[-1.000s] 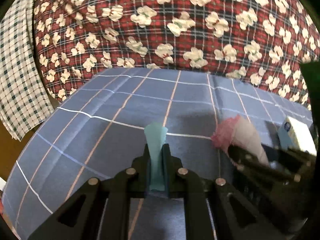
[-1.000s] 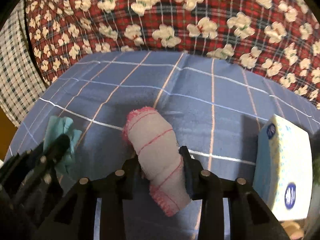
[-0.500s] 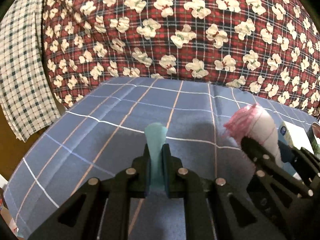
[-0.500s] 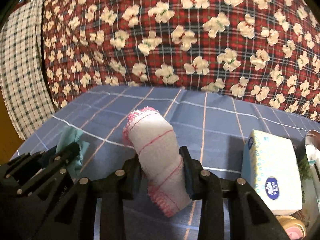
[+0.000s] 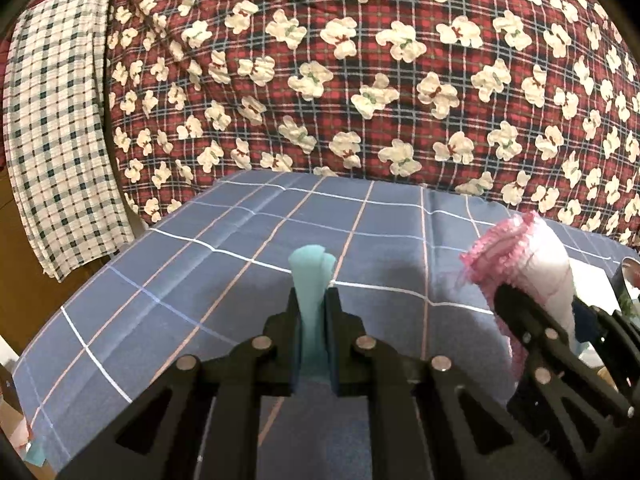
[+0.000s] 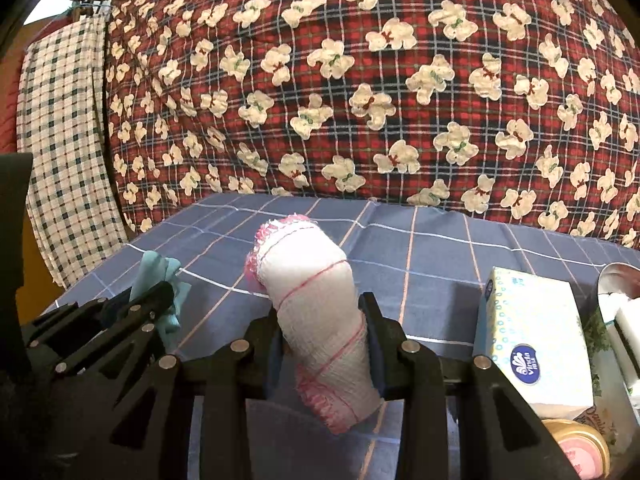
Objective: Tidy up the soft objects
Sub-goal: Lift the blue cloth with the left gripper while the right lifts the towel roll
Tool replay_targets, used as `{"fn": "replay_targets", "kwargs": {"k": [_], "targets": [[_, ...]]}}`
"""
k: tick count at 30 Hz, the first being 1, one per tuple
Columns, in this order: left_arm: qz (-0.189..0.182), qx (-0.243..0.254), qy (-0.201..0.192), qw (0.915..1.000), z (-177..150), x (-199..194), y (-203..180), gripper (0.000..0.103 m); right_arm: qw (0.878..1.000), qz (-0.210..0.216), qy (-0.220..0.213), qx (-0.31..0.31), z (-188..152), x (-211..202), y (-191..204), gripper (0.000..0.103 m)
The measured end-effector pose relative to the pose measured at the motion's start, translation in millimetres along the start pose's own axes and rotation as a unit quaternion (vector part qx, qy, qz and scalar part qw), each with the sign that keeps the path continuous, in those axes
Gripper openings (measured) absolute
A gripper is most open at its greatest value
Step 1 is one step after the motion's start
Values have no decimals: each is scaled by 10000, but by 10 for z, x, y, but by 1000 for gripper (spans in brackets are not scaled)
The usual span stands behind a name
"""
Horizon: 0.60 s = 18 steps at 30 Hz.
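We hold a teal cloth [image 5: 311,280] folded into a narrow strip, pinched tight between the jaws of the left tool [image 5: 313,308], its rounded end poking up past the fingertips. The left tool points forward and slightly down over the blue checked cloth [image 5: 224,272] that covers the desk.

To its right, we hold a rolled white towel with pink edging [image 6: 316,304] in the right tool [image 6: 322,320], whose jaws stand partly apart and press on the roll's sides. The roll sticks out ahead of the tips, tilted to the left, its frilled pink end uppermost and another pink edge hanging below the jaws. Both tools sit side by side, close together, at a similar downward slant.

A tissue box [image 6: 528,336] stands on the desk to the right. Behind the desk rises a red plaid quilt with white bears [image 6: 360,80], and a checked fabric [image 5: 56,140] hangs at the left.
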<state>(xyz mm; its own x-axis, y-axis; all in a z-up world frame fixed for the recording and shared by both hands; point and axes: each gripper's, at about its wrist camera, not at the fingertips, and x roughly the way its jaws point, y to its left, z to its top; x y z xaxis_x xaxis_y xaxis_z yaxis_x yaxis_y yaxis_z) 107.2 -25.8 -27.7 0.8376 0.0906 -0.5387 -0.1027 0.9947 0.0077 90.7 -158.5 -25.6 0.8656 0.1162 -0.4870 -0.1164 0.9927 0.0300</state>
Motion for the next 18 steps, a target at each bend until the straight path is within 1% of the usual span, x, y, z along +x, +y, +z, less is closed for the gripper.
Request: {"fn": "replay_targets", "kwargs": {"k": [7, 18], "targets": [[1, -44, -128, 9999, -48, -125, -57, 9, 9999, 58, -72, 72, -29, -89, -81, 38], [26, -22, -259, 9997, -79, -225, -108, 9, 9996, -6, -273, 35, -79, -253, -124, 38]]}}
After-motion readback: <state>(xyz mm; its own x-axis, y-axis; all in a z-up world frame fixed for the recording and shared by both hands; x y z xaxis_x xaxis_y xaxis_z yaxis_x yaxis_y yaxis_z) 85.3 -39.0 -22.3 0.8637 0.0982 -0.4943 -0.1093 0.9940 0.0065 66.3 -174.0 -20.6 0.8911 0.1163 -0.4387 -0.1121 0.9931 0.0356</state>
